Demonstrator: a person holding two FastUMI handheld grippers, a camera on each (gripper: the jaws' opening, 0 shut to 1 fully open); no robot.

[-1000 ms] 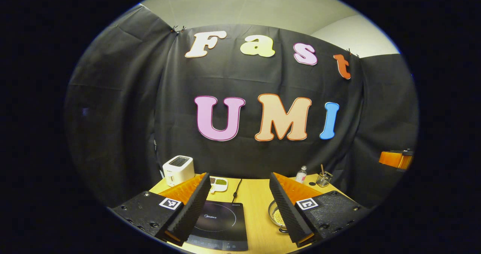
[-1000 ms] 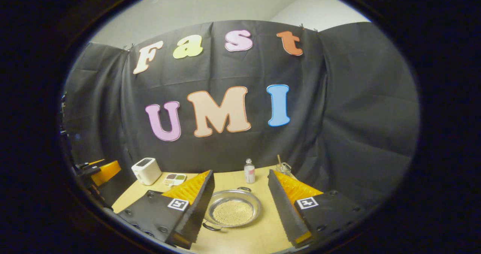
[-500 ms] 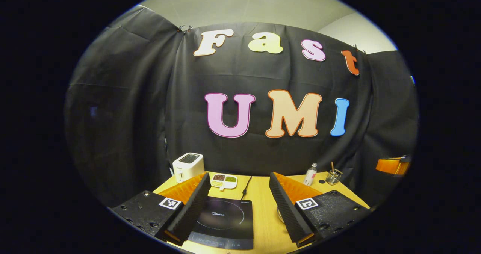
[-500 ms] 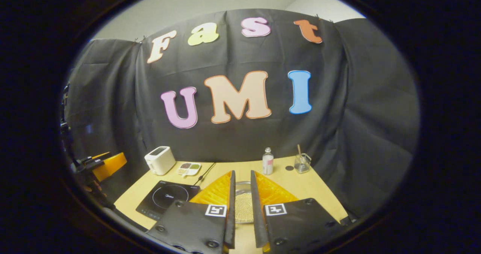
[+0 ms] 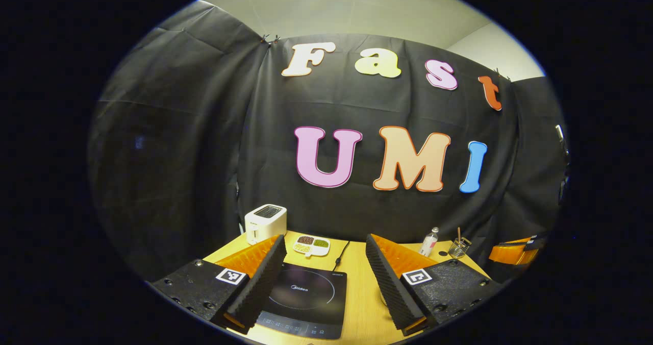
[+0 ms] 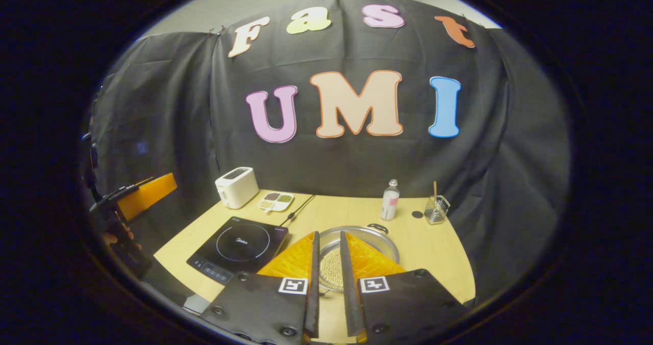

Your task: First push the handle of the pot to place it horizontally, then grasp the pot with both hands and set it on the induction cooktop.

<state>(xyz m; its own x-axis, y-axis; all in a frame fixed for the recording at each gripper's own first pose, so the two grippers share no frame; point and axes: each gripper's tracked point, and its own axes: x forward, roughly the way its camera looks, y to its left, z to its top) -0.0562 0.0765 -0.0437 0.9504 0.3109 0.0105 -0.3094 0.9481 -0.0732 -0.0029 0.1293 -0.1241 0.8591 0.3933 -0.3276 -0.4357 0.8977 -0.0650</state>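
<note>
1. Wooden table [image 6: 433,243]: cooktop [image 6: 240,245] at 9 o'clock of pot [image 6: 380,239], apart.
2. Right gripper [image 6: 326,289] went from spread to nearly pressed together, nothing pinched, above pot; likely set to push handle [image 6: 378,227].
3. Left gripper [image 5: 326,278] spread, drifted over cooktop.

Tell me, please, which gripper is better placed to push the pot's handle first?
The right gripper, probably: its nearly closed fingers line up over the pot. The left gripper is open, with the induction cooktop between its fingers.
</note>
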